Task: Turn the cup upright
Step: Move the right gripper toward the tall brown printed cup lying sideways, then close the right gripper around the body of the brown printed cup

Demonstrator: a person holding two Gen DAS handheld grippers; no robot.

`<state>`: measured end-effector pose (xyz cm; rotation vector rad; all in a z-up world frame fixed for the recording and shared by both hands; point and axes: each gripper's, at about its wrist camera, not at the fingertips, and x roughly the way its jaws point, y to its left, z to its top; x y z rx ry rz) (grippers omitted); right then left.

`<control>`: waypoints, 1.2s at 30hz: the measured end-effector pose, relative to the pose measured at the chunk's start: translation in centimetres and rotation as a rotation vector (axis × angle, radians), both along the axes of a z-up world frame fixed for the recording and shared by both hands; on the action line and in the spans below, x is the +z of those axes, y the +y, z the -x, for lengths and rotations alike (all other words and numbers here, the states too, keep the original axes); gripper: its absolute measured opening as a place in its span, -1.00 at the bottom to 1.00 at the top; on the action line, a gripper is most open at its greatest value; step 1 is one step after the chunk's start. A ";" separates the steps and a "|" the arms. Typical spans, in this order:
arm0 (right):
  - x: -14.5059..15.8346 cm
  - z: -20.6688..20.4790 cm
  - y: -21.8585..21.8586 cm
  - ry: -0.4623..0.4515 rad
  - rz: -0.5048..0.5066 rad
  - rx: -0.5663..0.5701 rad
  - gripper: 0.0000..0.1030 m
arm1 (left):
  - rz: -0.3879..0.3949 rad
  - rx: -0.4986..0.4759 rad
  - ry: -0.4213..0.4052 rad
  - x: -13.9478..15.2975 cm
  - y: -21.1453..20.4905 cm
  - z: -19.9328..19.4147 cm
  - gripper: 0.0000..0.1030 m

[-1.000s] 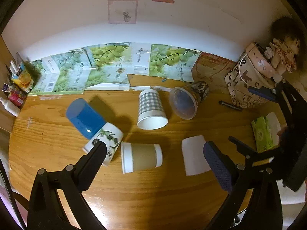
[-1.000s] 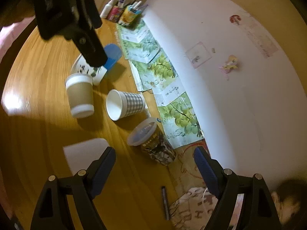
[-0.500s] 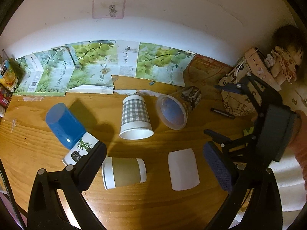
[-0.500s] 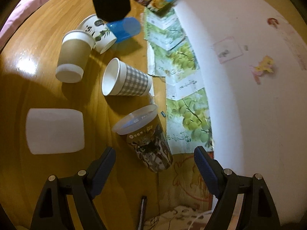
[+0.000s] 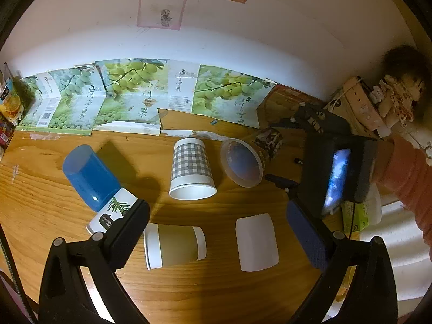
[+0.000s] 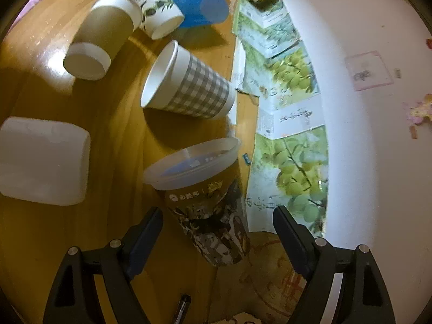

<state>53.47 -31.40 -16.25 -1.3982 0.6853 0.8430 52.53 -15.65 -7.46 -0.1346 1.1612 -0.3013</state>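
Lying sideways, printed cup (image 6: 213,216) mouth away from right gripper (image 6: 217,232).

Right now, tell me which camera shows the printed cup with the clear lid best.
The right wrist view. The printed cup lies on its side between the open jaws of the right gripper, with lid and printed wall large and sharp. The left wrist view shows the same cup farther off, mostly its lidded mouth.

The right gripper (image 6: 217,232) is wide open around a printed paper cup with a clear plastic lid (image 6: 205,194), lying on its side on the wooden table (image 6: 121,140).
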 end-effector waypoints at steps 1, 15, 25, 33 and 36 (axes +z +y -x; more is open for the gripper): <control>-0.2 -0.2 0.0 0.007 0.003 0.002 0.63 | 0.005 -0.001 -0.002 0.0 0.0 0.1 0.96; -3.1 -2.3 0.5 0.097 0.083 0.023 0.59 | 0.047 0.038 0.013 -0.4 0.0 0.0 0.96; -4.2 -3.9 1.0 0.136 0.099 0.009 0.47 | 0.058 0.073 0.027 -0.9 0.8 -0.3 0.96; -4.1 -4.9 1.8 0.159 0.075 -0.043 0.45 | 0.069 0.083 0.020 -0.6 1.1 -0.1 0.96; -4.0 -5.6 2.3 0.158 0.065 -0.095 0.44 | 0.074 0.085 0.012 -0.2 1.2 0.0 0.96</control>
